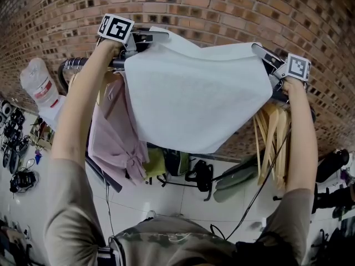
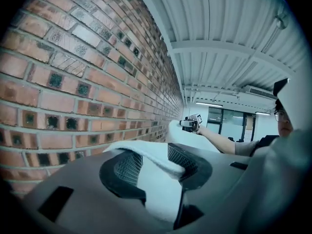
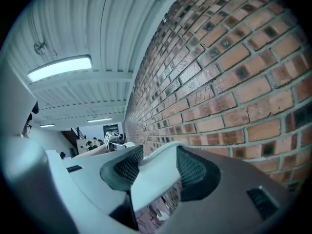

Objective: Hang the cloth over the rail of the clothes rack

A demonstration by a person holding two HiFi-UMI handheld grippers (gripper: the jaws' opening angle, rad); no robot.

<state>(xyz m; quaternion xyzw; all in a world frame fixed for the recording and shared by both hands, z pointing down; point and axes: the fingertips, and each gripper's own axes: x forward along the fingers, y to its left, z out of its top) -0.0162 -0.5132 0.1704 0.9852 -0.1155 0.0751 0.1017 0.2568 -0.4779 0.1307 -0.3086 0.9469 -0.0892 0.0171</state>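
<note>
A white cloth [image 1: 194,104] hangs spread between my two grippers, up against the brick wall and over the dark rail [image 1: 75,64] of the clothes rack. My left gripper [image 1: 150,37] is at the cloth's top left corner. In the left gripper view its jaws [image 2: 156,162] stand apart, and the cloth [image 2: 156,179] lies loose between the pads, draped over one of them. At the top right corner is my right gripper [image 1: 263,54]. Its jaws [image 3: 156,165] are also apart, with a fold of cloth [image 3: 153,174] slack in the gap. Most of the rail is hidden behind the cloth.
A pink garment [image 1: 113,132] hangs on the rack at the left, partly behind the cloth. Wooden hangers [image 1: 272,143] hang at the right. The brick wall [image 1: 183,4] is close behind. A clear plastic bag [image 1: 39,85] and assorted gear [image 1: 16,148] are at the far left, bags [image 1: 199,173] on the floor below.
</note>
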